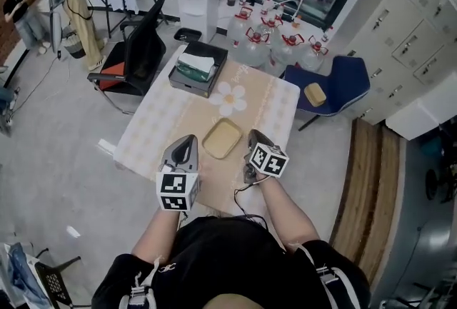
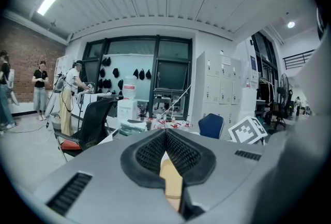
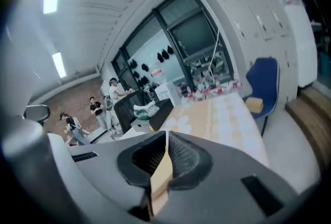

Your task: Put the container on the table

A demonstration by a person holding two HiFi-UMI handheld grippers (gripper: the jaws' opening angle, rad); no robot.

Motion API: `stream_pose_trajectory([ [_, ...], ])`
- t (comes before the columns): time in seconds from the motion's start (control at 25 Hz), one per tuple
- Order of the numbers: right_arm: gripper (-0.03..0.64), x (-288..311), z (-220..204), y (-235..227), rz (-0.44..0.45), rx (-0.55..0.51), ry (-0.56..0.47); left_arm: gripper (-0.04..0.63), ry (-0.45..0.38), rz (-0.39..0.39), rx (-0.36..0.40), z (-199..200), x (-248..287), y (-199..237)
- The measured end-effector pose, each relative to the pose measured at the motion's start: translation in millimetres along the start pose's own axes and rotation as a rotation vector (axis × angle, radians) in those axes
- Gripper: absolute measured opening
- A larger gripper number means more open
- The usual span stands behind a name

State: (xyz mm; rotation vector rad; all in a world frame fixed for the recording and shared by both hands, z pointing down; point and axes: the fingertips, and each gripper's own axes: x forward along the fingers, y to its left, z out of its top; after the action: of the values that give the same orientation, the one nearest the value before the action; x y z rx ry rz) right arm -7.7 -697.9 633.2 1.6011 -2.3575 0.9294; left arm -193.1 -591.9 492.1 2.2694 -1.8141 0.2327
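The shallow tan rectangular container [image 1: 222, 138] sits level between both hands over the patterned table's [image 1: 282, 104] near edge. The left gripper [image 1: 190, 143] pinches its left rim and the right gripper [image 1: 252, 141] its right; the tabletop likely lies straight below.

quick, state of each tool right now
left tool: closed, holding nothing
right tool: closed, holding nothing
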Motion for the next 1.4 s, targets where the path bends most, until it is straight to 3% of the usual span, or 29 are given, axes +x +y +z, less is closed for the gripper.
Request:
stream_pose_trajectory([
  [0.04,0.017,-13,15,5,0.001,-0.046,-0.048,0.012,-0.007,-0.008,0.004,4,-1,-6],
  [0.2,0.017,-72,76,28,0.022,-0.186,-0.233,0.013,-0.034,-0.044,0.023,24,-7,-34],
  [0.36,0.015,-130,111,42,0.0,-0.314,-0.353,0.013,-0.052,-0.089,0.055,32,-14,-64],
  [0.6,0.015,-195,122,34,-0.023,-0.272,-0.48,0.013,-0.065,-0.136,0.065,29,-17,-96],
  [1.4,0.015,-224,108,35,-0.03,-0.267,-0.522,0.014,-0.072,-0.178,0.086,29,-27,-118],
])
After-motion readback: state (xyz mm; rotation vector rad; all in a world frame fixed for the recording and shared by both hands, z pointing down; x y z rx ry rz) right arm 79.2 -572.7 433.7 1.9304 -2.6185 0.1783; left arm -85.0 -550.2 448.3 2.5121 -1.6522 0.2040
